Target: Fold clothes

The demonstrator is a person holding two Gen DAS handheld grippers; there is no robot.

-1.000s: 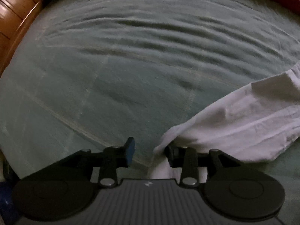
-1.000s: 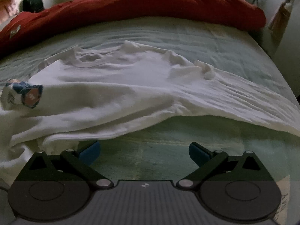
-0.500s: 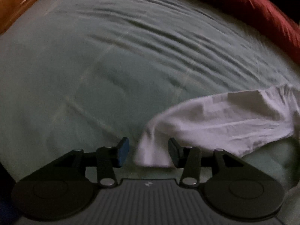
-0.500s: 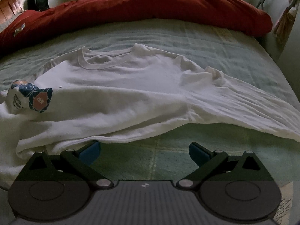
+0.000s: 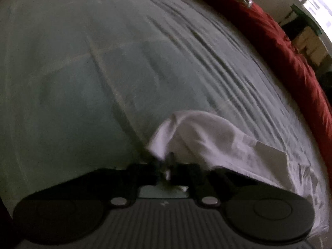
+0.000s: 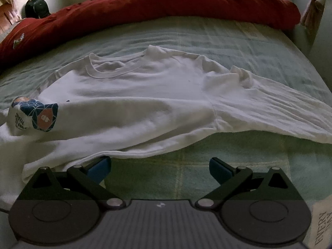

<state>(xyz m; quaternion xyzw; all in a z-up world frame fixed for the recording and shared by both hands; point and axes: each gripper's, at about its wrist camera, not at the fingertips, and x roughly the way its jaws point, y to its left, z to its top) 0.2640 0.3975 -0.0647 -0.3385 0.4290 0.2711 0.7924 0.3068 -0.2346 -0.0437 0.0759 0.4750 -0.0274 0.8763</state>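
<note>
Bed [image 6: 238,41] fills both views, covered in a pale green checked sheet, wrinkled in long ridges in the left wrist view. Red duvet [image 6: 166,2] is bunched along the far edge; it also runs down the right side of the left wrist view.

White t-shirt [image 6: 145,95] lies spread across the middle of the bed, collar toward the duvet, loosely flattened with creases. One sleeve [image 6: 244,76] is crumpled at the right shoulder. On the left side a printed patch [image 6: 39,114], blue and orange, sits on a rolled-over piece of the fabric.

Right gripper [image 6: 159,167]: fingers spread wide, nothing between them, only bare sheet. The shirt's near hem runs just beyond the fingertips; the left blue pad [image 6: 99,166] sits right at the hem edge, possibly touching it, can't tell. Right pad is clear of the fabric.

Left gripper [image 5: 166,166]: fingers pressed together, pinching a corner of the t-shirt. A hump of white cloth [image 5: 207,137] rises directly ahead of the tips and trails off to the right and down past the gripper body. A scrap of white shows behind the closed tips. Frame is dark and blurred, pads not separable.
</note>
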